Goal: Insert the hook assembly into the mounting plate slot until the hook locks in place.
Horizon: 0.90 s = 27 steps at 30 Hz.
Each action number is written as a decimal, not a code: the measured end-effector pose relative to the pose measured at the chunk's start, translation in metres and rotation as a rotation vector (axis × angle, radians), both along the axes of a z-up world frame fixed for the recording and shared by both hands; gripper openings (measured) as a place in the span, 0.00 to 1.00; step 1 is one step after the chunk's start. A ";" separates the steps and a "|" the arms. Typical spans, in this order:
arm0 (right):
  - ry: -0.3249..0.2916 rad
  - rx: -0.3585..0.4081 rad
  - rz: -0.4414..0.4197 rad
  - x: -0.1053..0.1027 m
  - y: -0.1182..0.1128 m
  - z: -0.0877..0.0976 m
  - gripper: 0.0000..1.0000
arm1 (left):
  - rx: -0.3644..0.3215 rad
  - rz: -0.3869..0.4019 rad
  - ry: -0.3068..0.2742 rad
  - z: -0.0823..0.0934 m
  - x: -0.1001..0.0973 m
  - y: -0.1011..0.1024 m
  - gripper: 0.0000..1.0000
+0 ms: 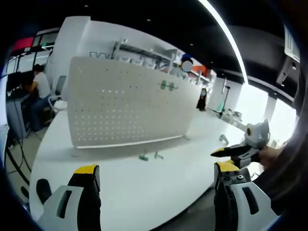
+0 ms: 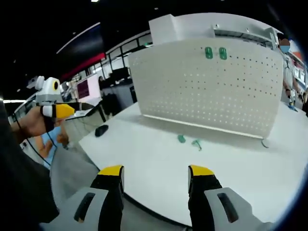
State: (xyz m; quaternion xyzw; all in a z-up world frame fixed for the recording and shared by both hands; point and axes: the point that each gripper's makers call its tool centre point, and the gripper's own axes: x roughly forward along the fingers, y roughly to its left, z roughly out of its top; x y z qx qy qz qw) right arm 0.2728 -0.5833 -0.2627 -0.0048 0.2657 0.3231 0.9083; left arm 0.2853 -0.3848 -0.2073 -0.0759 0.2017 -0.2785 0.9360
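- The mounting plate (image 1: 126, 107) is a wide white pegboard panel that stands upright on the white counter (image 1: 159, 185); its face is smooth and matt, pierced by even rows of small round holes.
- In the right gripper view the same mounting plate (image 2: 211, 86) looks gently curved by the lens, and a thin shadow line runs along its lower edge where it meets the counter (image 2: 159, 154).
- Two small green hooks (image 2: 215, 53) already sit side by side high on the panel; in the left gripper view they appear as one green patch (image 1: 168, 86) near the upper right of the panel.
- Two loose hook pieces (image 2: 188, 140), small, green and glossy like plastic, lie on the counter just in front of the panel; in the left gripper view they show as small greenish shapes (image 1: 150, 156) below its lower edge. Their exact form is too small to tell.
- The left gripper (image 1: 156, 175) has dark fingers (image 1: 87, 173) with yellow tips, set wide apart and holding nothing, over the near edge of the counter.
- The right gripper (image 2: 156, 172) has the same yellow-tipped fingers (image 2: 111, 174), also spread wide and empty, well short of the loose hooks.
- A dark oval computer mouse (image 2: 101, 130) lies near the counter's far left corner.
- A person (image 1: 39, 91) sits at a desk beyond the counter.
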 end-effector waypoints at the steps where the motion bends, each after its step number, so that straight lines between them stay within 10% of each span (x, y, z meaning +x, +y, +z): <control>1: -0.001 -0.007 0.008 0.000 0.000 0.001 0.53 | 0.000 0.000 0.002 -0.001 0.000 0.000 1.00; 27: 0.082 -0.018 0.233 0.029 0.032 -0.009 0.40 | -0.008 0.053 0.031 -0.011 -0.003 0.017 1.00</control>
